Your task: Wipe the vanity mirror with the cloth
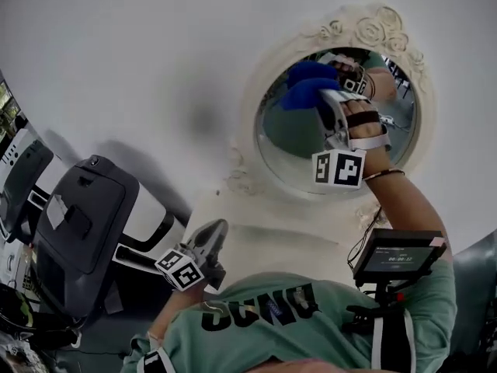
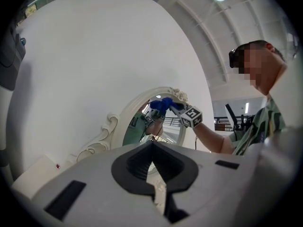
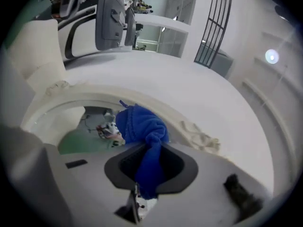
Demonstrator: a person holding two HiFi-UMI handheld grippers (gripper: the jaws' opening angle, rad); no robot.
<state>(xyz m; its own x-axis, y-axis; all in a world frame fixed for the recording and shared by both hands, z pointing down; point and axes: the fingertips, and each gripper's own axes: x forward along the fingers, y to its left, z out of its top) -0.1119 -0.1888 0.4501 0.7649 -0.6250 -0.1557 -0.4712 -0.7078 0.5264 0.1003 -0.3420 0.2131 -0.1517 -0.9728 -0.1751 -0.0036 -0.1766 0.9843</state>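
An oval vanity mirror in an ornate cream frame (image 1: pixel 255 103) hangs on the white wall. My right gripper (image 1: pixel 330 92) is shut on a blue cloth (image 1: pixel 307 88) and presses it against the upper part of the glass (image 1: pixel 291 138). In the right gripper view the cloth (image 3: pixel 141 126) bunches out ahead of the jaws of the right gripper (image 3: pixel 147 152), just below the mirror's top rim (image 3: pixel 156 105). My left gripper (image 1: pixel 216 231) is held low, below the mirror, shut and empty. Its own view shows the left gripper (image 2: pixel 152 144), the mirror frame (image 2: pixel 137 103) and the cloth (image 2: pixel 161 104).
A grey exercise-machine console (image 1: pixel 78 220) stands at the left. A cream ledge (image 1: pixel 256 224) juts out under the mirror. A small screen device (image 1: pixel 397 256) sits on the person's chest. Around the mirror is bare white wall (image 1: pixel 155 53).
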